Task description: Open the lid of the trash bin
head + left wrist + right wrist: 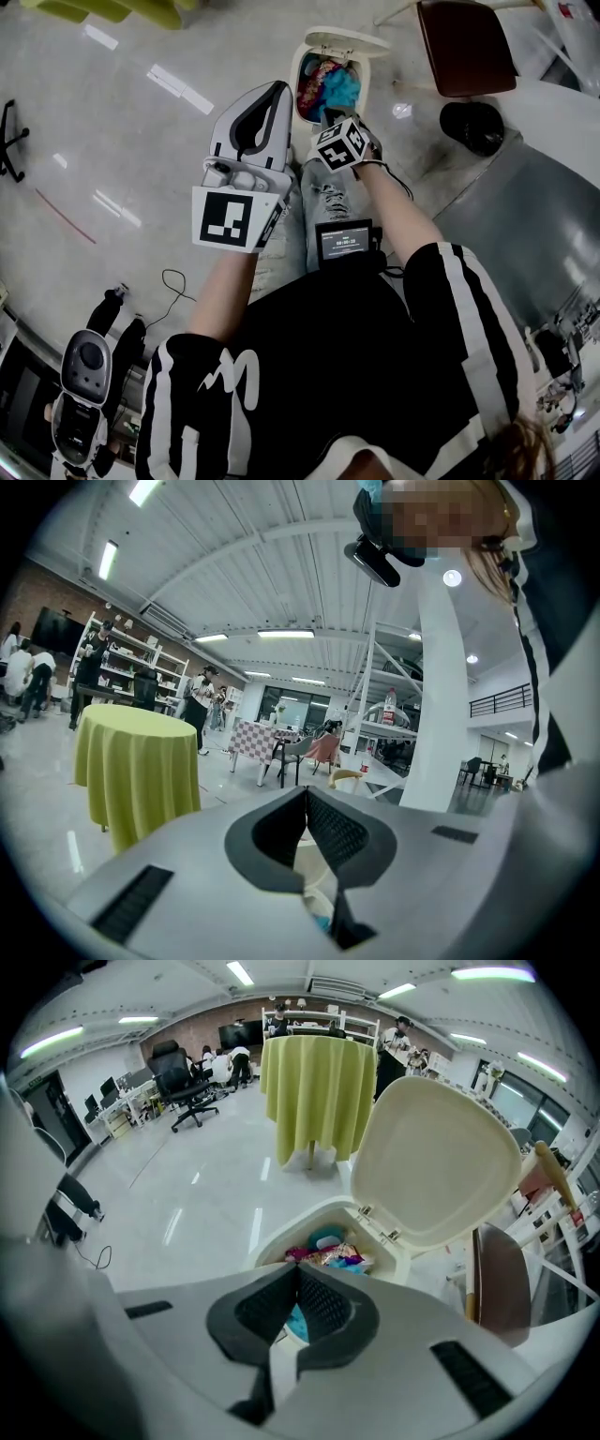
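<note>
The cream trash bin (309, 70) stands on the floor ahead with its lid (344, 42) swung up and back. Colourful rubbish (328, 86) fills it. In the right gripper view the bin (323, 1225) gapes and its lid (436, 1162) stands upright behind. My right gripper (330, 116) hovers at the bin's near rim, its jaws shut on nothing (298, 1271). My left gripper (278, 87) is held higher, left of the bin, and is also shut and empty (306, 793).
A brown chair (464, 42) and a black round object (473, 127) sit right of the bin. A yellow-green draped table (317, 1091) stands farther off. A cable (173, 281) lies on the floor at left. A small screen (345, 241) hangs at the person's waist.
</note>
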{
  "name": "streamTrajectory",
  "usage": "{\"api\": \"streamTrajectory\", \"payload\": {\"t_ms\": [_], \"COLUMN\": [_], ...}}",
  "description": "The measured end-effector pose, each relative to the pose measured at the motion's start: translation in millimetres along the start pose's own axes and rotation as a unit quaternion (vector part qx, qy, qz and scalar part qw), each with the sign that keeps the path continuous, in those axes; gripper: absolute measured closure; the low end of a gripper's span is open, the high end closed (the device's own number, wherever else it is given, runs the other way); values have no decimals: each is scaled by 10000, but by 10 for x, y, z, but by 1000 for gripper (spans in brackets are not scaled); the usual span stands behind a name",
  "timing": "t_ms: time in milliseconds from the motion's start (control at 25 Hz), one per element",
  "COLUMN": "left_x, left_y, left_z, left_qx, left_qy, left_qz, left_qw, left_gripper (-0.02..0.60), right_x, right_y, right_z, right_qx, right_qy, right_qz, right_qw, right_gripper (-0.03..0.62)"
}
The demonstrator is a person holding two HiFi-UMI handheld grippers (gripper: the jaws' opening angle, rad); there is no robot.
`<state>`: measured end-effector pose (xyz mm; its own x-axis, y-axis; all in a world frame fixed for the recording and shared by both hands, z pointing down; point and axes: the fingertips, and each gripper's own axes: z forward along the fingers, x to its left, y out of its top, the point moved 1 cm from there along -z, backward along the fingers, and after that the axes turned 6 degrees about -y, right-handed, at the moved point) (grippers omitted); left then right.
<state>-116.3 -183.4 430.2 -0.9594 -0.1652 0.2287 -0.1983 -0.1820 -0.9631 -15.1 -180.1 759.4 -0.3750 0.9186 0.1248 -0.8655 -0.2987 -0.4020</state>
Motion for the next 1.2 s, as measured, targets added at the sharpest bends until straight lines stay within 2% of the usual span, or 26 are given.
{"api": "streamTrajectory", "payload": {"t_ms": [640,1200], "left_x": [-7,-46], "left_y": [112,147], "left_z": [-2,-30], "left_qx": [-18,-39], "left_qy": [15,-5], "left_qz": [45,74], "left_qw": [10000,10000], "left_gripper": [571,571], "right_x": [-65,-299], "right_y": [598,907], "right_z": [-518,-1035], "right_qx": [-1114,-2018], "right_qy": [-239,-662], "right_qz": [209,480], "right_qw": [9933,9760], "right_gripper": [585,585]}}
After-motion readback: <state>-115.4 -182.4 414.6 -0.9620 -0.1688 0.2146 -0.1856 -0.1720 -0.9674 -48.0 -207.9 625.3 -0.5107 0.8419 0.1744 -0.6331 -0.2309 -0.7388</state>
